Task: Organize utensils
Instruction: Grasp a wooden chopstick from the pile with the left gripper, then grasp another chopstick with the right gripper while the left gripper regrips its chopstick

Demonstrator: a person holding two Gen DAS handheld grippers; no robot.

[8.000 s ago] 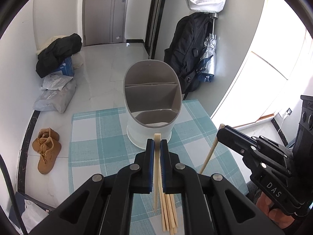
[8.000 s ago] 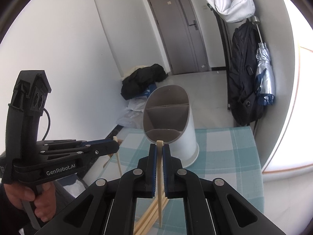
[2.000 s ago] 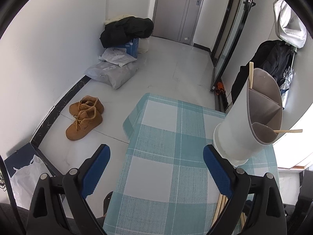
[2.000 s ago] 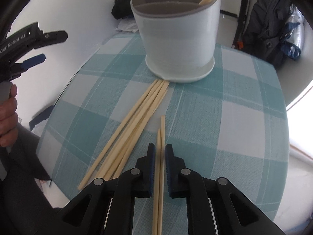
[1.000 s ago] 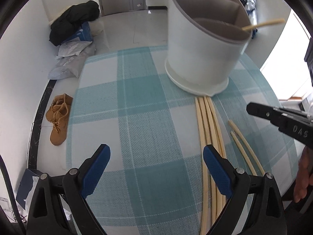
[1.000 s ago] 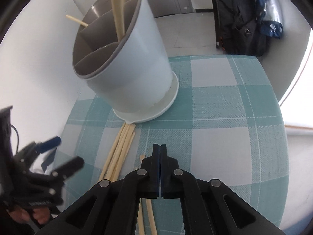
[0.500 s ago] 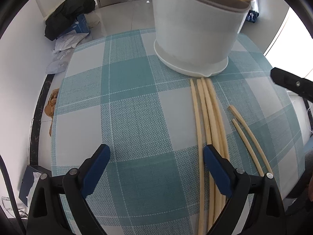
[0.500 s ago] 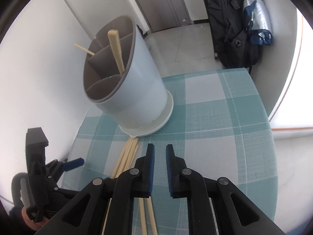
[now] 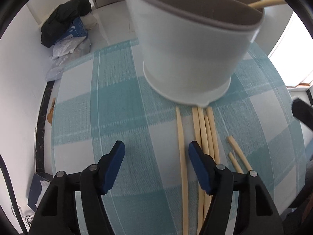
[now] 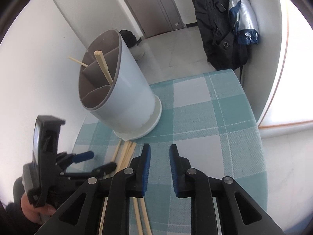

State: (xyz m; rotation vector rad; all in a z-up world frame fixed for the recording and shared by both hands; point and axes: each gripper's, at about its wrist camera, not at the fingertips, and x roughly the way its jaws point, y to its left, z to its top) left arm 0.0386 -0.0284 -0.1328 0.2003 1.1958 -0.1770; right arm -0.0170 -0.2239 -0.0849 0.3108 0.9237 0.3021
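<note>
A white utensil holder point(image 9: 191, 49) with grey dividers stands on the checked tablecloth point(image 9: 117, 117). One chopstick point(image 9: 264, 3) leans out of it. In the right wrist view the holder point(image 10: 127, 98) has two chopsticks point(image 10: 103, 66) in it. Several loose chopsticks point(image 9: 203, 133) lie in front of it, and two more point(image 9: 236, 152) lie to the right. My left gripper point(image 9: 156, 148) hangs low over the cloth. Its jaws are closing, and a single chopstick point(image 9: 181, 137) lies between them, untouched. My right gripper point(image 10: 159, 150) is higher up. Its jaws are opening and nothing is between them.
The table's rounded edge point(image 10: 252, 101) falls away on the right. A black backpack point(image 10: 219, 29) and a folded umbrella point(image 10: 244, 19) hang by the wall. A dark coat and bags point(image 9: 66, 31) lie on the floor. A hand point(image 10: 31, 209) holds the left gripper point(image 10: 95, 161).
My left gripper has moved in over the loose chopsticks and its jaws have narrowed. My right gripper's jaws have gone from shut to parted, and it has drawn back from the holder.
</note>
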